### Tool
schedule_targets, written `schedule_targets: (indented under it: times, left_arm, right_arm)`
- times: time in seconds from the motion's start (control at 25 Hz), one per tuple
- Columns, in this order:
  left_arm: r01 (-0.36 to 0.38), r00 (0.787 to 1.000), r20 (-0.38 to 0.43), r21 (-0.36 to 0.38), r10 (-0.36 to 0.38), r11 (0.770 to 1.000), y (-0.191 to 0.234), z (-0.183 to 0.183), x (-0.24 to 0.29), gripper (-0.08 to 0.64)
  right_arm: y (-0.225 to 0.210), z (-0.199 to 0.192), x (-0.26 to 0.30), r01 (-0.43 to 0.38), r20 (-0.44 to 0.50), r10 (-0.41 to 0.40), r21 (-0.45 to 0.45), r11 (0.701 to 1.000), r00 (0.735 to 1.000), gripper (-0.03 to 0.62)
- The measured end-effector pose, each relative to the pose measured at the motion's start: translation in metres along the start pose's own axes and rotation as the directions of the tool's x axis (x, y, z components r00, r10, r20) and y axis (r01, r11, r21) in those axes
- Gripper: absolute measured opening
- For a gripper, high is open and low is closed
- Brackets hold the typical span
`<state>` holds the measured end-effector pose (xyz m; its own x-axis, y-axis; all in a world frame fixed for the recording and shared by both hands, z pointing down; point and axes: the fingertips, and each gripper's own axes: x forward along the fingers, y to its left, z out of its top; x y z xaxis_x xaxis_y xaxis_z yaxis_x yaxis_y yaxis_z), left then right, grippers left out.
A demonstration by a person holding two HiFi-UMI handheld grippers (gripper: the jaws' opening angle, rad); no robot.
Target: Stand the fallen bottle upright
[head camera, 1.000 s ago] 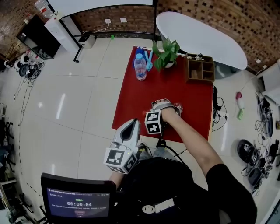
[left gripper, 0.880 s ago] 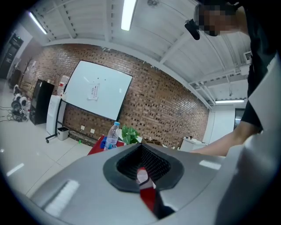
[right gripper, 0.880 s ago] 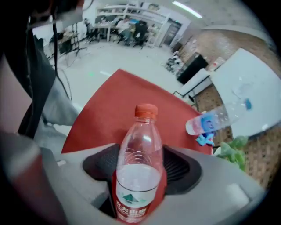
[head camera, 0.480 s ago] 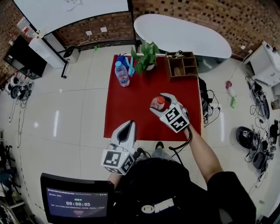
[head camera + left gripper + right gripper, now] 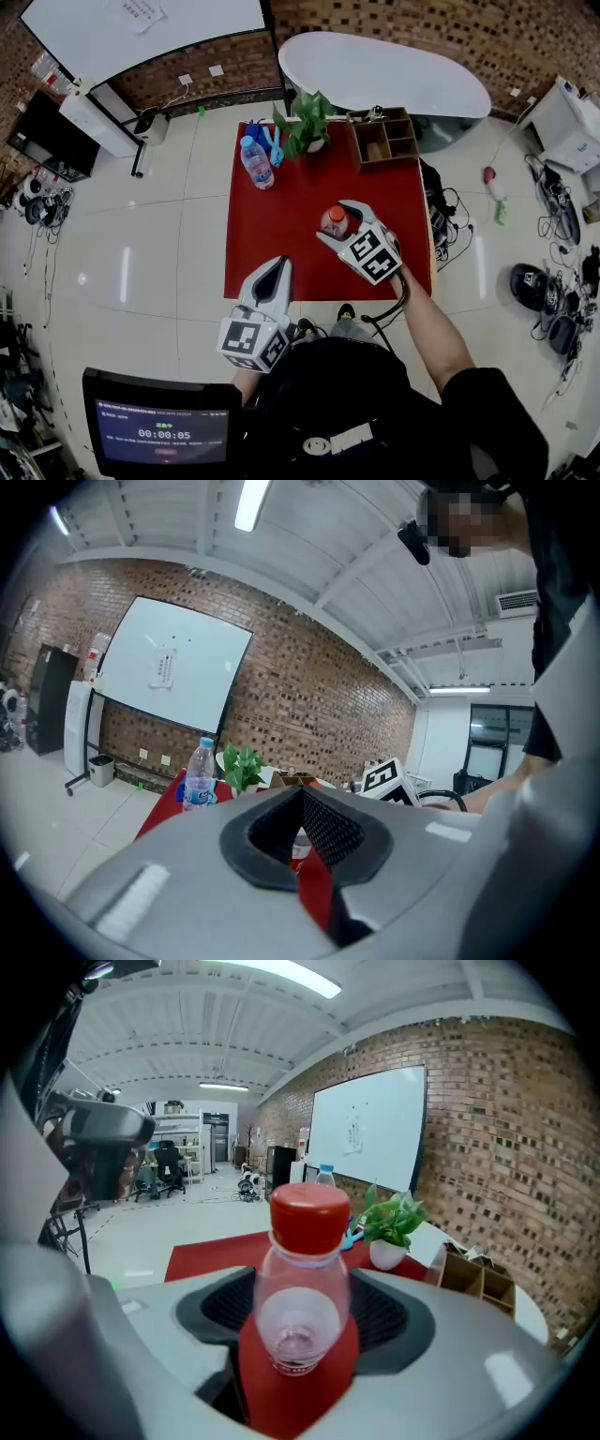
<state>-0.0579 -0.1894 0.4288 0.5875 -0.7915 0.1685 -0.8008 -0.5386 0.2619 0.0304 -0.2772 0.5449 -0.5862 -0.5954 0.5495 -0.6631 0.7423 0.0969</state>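
Observation:
A clear bottle with a red cap [image 5: 335,220] and red label is held cap-up in my right gripper [image 5: 337,227], over the right half of the red table [image 5: 277,234]. The right gripper view shows this bottle [image 5: 300,1297] upright between the dark pads, with the right gripper [image 5: 298,1330] shut on its lower body. Whether its base touches the table is hidden. My left gripper [image 5: 272,281] hovers at the table's near edge, shut and holding nothing. In the left gripper view the left gripper [image 5: 302,797] has its jaw tips meeting.
A blue-labelled water bottle [image 5: 255,162] stands upright at the table's far left, beside a potted plant [image 5: 305,120] and a wooden organizer [image 5: 382,139]. A white oval table [image 5: 394,75] lies beyond. Cables and gear litter the floor at right.
A second ago my right gripper was low on the table over the lying bottle. It has since risen and turned, so the bottle's red cap now points up. The left gripper has not moved.

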Motion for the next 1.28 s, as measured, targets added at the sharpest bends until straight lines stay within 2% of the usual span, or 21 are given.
schedule_targets:
  times: [0.24, 0.36, 0.48, 0.56, 0.6, 0.64, 0.68, 0.72, 0.8, 0.88, 1.04, 1.28]
  left_arm:
    - [0.021, 1.0, 0.001, -0.011, -0.02, 1.0, -0.004, 0.0, 0.003, 0.008]
    - [0.04, 0.999, 0.008, -0.011, -0.04, 0.999, -0.012, 0.002, 0.006, 0.008]
    - [0.056, 0.998, 0.016, -0.013, -0.056, 0.998, -0.017, 0.003, 0.008, 0.008]
    - [0.065, 0.998, 0.016, -0.016, -0.065, 0.998, -0.02, 0.003, 0.011, 0.008]
    - [0.07, 0.997, 0.015, -0.017, -0.069, 0.997, -0.022, 0.003, 0.012, 0.008]
    - [0.075, 0.997, 0.013, -0.019, -0.075, 0.997, -0.025, 0.002, 0.013, 0.008]
    - [0.082, 0.997, 0.011, -0.021, -0.082, 0.996, -0.028, 0.001, 0.014, 0.008]
    - [0.09, 0.996, 0.007, -0.021, -0.09, 0.996, -0.032, 0.0, 0.014, 0.008]
    - [0.111, 0.994, -0.002, -0.018, -0.111, 0.994, -0.041, -0.004, 0.017, 0.008]
    - [0.127, 0.992, -0.01, -0.018, -0.127, 0.992, -0.048, -0.007, 0.018, 0.008]
    - [0.134, 0.991, -0.018, -0.019, -0.134, 0.991, -0.052, -0.011, 0.019, 0.008]
    - [0.135, 0.991, -0.021, -0.021, -0.135, 0.991, -0.056, -0.012, 0.019, 0.008]
  right_arm:
    - [-0.006, 0.037, -0.032, 0.006, 0.131, -0.013, 0.053, 0.999, 0.991, 0.311]
    - [-0.008, 0.058, -0.07, 0.044, 0.23, -0.064, 0.089, 0.995, 0.971, 0.311]
    - [-0.014, 0.081, -0.118, 0.105, 0.38, -0.176, 0.201, 0.974, 0.908, 0.311]
    - [-0.011, 0.088, -0.143, 0.139, 0.442, -0.247, 0.263, 0.955, 0.862, 0.297]
    - [-0.008, 0.086, -0.152, 0.161, 0.453, -0.281, 0.285, 0.945, 0.846, 0.26]
    - [-0.004, 0.08, -0.158, 0.182, 0.451, -0.31, 0.305, 0.935, 0.837, 0.162]
    - [0.002, 0.072, -0.161, 0.192, 0.439, -0.327, 0.324, 0.926, 0.837, 0.014]
    - [0.011, 0.062, -0.159, 0.184, 0.42, -0.323, 0.338, 0.923, 0.848, 0.003]
    - [0.03, 0.042, -0.153, 0.151, 0.378, -0.29, 0.356, 0.922, 0.879, 0.003]
    - [0.04, 0.026, -0.151, 0.139, 0.345, -0.274, 0.37, 0.919, 0.898, 0.003]
    - [0.042, 0.015, -0.153, 0.14, 0.33, -0.271, 0.37, 0.918, 0.904, 0.003]
    - [0.044, 0.024, -0.151, 0.12, 0.349, -0.251, 0.355, 0.927, 0.903, 0.003]
